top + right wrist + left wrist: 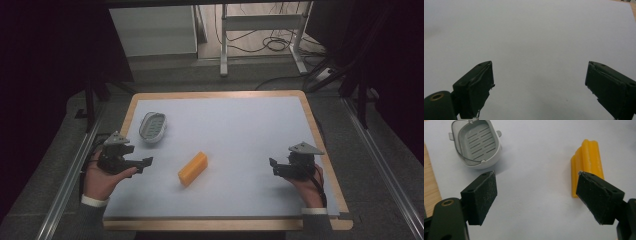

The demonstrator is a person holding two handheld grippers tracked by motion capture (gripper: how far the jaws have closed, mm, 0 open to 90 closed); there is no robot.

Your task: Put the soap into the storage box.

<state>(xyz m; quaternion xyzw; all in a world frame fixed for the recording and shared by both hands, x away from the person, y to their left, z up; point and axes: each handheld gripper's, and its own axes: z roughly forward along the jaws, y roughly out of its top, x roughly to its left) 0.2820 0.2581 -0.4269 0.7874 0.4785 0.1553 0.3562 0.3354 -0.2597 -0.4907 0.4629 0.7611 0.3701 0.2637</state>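
An orange ridged block (pixel 193 169) lies on the pale blue mat (pixel 235 125), near its front middle. A small grey slotted basket (pixel 152 127) with a wire handle stands at the mat's left. My left gripper (pixel 145 164) is held at the left edge, open, pointing right toward the block; in the left gripper view the basket (pixel 479 143) is ahead on the left and the block (pixel 587 160) ahead on the right, behind the right jaw. My right gripper (pixel 273 166) sits at the mat's right side, open, with bare mat (pixel 536 45) between its jaws.
The mat lies on a wooden table (pixel 320 150) with a raised rim. Metal rails run along both sides of the table. Beyond the far edge stand a white cabinet (pixel 152 30), a metal frame (pixel 262 35) and loose cables on the floor.
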